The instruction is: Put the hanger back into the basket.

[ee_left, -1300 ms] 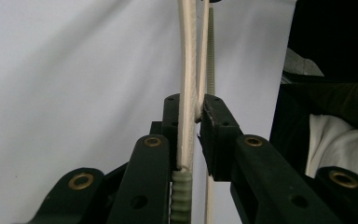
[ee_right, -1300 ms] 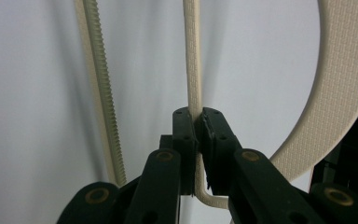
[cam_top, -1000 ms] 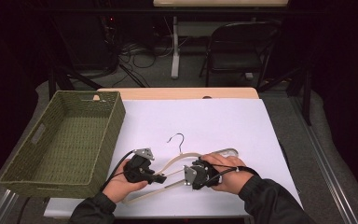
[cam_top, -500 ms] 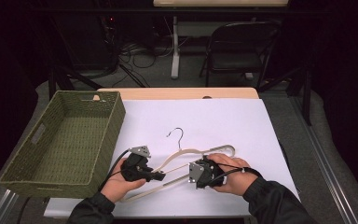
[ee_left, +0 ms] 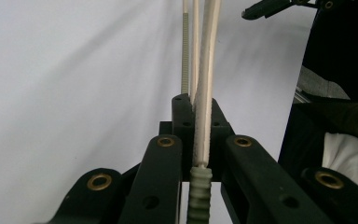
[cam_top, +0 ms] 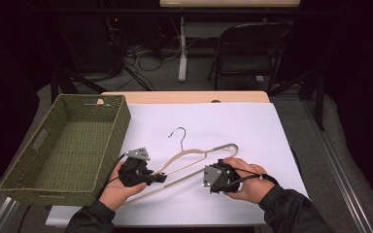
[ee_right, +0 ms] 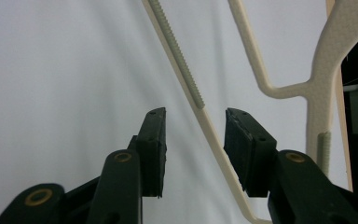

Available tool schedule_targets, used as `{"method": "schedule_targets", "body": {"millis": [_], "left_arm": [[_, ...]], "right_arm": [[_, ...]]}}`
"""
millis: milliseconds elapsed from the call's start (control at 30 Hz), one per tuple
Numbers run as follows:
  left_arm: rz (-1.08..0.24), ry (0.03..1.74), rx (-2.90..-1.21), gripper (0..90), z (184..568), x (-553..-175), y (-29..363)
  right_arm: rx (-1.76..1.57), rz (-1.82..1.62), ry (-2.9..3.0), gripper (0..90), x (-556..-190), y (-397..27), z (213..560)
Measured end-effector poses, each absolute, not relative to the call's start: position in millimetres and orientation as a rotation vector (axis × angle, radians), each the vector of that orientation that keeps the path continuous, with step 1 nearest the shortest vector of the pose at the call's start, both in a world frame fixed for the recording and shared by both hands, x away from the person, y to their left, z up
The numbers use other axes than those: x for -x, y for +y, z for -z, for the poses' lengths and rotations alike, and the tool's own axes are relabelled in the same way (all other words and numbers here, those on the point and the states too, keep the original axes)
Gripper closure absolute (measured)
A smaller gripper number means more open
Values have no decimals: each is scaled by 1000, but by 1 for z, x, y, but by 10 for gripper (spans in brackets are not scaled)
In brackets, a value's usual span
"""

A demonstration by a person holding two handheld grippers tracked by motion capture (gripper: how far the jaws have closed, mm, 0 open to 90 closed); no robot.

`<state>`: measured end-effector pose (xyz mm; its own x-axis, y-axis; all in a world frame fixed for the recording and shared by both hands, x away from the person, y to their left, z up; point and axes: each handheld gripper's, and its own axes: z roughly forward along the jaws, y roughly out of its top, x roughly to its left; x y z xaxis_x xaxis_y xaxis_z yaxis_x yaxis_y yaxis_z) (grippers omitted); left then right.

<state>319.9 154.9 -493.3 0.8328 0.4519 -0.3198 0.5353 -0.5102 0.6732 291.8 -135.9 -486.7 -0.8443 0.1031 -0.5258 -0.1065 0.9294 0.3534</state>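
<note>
1. I see the hanger (cam_top: pixel 194 158), a cream plastic one with a dark metal hook, lying on the white tabletop (cam_top: pixel 252 126) near the front edge, its hook pointing away from me.
2. My left claw (cam_top: pixel 161 178) is clamped tight on the hanger's left end; in the left gripper view the jaws press on the cream arm from both sides, with a ribbed grey-green strip just below the pads.
3. In that same view the hanger's (ee_left: pixel 204 93) bars run straight away from the left claw (ee_left: pixel 199 140) over the white sheet.
4. My right claw (cam_top: pixel 208 178) sits at the hanger's right half, in front of the curved shoulder, with my right hand (cam_top: pixel 245 179) wrapped around its body.
5. In the right gripper view the right claw (ee_right: pixel 195 140) stands partly open; its jaws have just been opening.
6. The hanger's lower bar (ee_right: pixel 205 126) passes between those jaws without either pad touching it, so nothing is gripped there.
7. The ribbed grip strip (ee_right: pixel 177 56) on that bar ends just beyond the pads.
8. A green woven basket (cam_top: pixel 53 150) stands on the left side of the tabletop, close beside my left hand (cam_top: pixel 119 187).
9. A dark folding chair (cam_top: pixel 245 53) stands beyond the far edge.
</note>
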Motion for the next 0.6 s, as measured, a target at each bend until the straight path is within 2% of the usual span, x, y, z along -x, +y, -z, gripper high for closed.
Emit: {"method": "schedule_targets", "body": {"millis": [600], "left_arm": [[28, 760, -2095, 879, 463, -315, 162]], "right_arm": [[-42, -505, 2511, 585, -290, -147, 483]]}}
